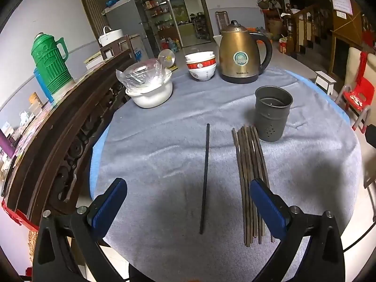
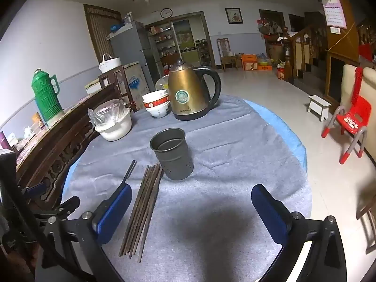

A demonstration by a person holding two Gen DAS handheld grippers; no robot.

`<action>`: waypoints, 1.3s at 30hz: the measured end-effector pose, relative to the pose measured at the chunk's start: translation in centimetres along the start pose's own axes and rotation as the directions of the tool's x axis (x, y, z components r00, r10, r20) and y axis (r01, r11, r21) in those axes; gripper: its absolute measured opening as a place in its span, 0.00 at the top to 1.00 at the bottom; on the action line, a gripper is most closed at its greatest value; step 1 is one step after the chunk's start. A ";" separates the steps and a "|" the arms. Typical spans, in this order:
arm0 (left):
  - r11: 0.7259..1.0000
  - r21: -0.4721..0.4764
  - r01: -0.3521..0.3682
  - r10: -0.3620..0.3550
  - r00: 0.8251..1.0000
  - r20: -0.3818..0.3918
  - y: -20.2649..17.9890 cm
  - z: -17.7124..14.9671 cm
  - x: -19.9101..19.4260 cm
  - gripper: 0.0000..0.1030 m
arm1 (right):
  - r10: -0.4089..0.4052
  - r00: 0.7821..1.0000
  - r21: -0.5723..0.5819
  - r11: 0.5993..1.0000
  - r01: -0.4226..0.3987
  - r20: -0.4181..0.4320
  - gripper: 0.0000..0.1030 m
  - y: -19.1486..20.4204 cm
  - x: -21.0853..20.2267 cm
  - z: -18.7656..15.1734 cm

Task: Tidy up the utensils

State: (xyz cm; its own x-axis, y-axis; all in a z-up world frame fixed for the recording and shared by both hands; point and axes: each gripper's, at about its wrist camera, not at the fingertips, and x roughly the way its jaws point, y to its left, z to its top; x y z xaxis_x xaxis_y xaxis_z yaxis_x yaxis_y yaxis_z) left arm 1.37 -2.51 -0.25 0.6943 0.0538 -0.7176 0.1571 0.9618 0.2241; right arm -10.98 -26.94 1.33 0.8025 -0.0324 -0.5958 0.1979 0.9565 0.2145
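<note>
Nothing is picked up yet; this looks like the opening reach. The left hand-held gripper [image 1: 188,202] hangs released over the lone black chopstick [image 1: 205,178]. At its 3 o'clock lies the brown chopstick bundle [image 1: 252,183], with the empty metal holder [image 1: 272,112] at 1 o'clock. The right hand-held gripper [image 2: 191,208] is released too. Next: clamp and lift a chopstick. The holder's bottom is hidden.

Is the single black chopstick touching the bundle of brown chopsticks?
Apart. The left wrist view shows bare grey cloth between the black chopstick and the brown chopsticks along its whole length.
</note>
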 end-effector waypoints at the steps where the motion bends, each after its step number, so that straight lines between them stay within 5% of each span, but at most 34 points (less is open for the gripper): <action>1: 1.000 0.017 0.009 -0.009 1.000 -0.002 -0.2 -0.3 0.2 0.00 | 0.002 1.000 0.000 1.000 -0.002 0.001 0.00 0.0 -0.1 0.0; 39: 0.998 -0.011 0.068 -0.068 0.997 0.020 2.2 -2.2 0.7 0.00 | 0.100 0.994 -0.039 0.994 -0.102 -0.052 0.00 5.1 1.3 -0.6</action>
State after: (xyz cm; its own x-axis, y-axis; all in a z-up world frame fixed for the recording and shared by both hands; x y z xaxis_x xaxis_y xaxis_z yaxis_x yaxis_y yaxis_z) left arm 0.64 0.23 -1.66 0.6962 -0.0172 -0.7177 0.1966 0.9661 0.1675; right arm -9.27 -21.91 1.23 0.7877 0.0781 -0.6110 0.0931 0.9654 0.2434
